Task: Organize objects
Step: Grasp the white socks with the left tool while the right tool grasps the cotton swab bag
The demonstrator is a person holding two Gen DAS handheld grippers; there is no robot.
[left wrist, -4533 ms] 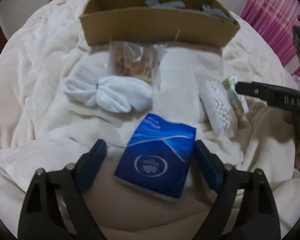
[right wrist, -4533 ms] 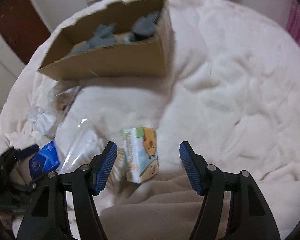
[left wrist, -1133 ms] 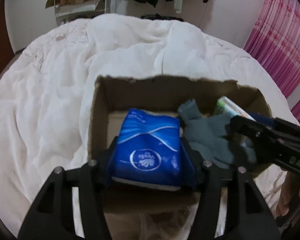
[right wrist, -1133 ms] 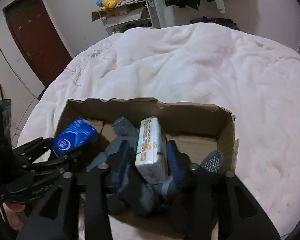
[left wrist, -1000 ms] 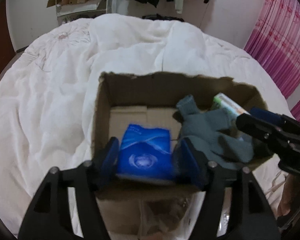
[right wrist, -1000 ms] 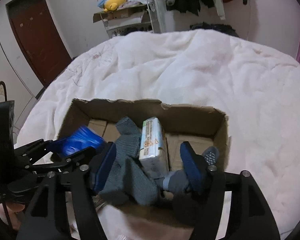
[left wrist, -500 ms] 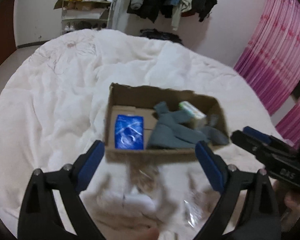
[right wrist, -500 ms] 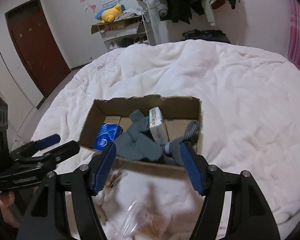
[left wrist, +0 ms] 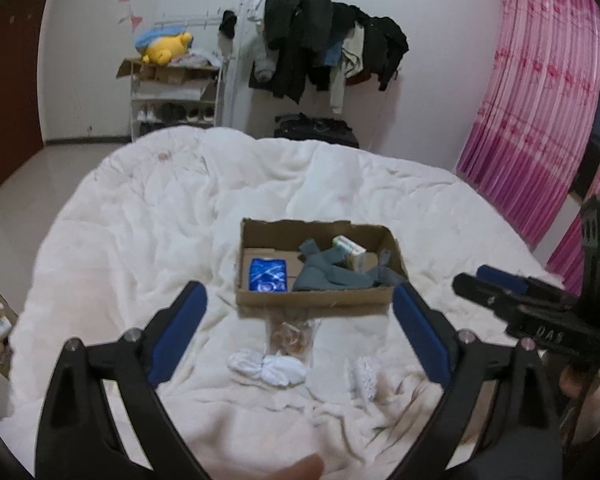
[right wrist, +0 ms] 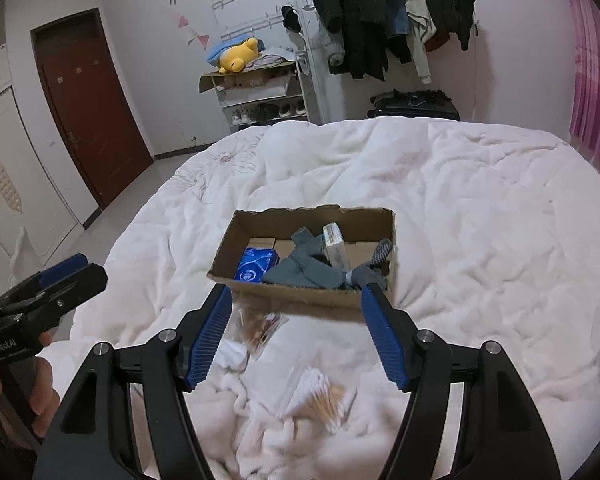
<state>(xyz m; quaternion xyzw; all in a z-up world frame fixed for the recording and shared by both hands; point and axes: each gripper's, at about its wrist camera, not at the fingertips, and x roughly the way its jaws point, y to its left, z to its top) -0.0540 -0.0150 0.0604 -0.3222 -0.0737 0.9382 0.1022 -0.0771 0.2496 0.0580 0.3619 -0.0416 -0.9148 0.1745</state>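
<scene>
On the white quilted bed (left wrist: 140, 216), I hold both hand-held grippers, left (left wrist: 300, 332) and right (right wrist: 296, 334), released above the brown cardboard box (left wrist: 316, 302) containing the blue tissue pack (left wrist: 268, 275).

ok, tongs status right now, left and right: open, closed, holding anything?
Left tongs: open, holding nothing, hanging above the bed short of the cardboard box.
Right tongs: open, holding nothing, also short of the box.
</scene>
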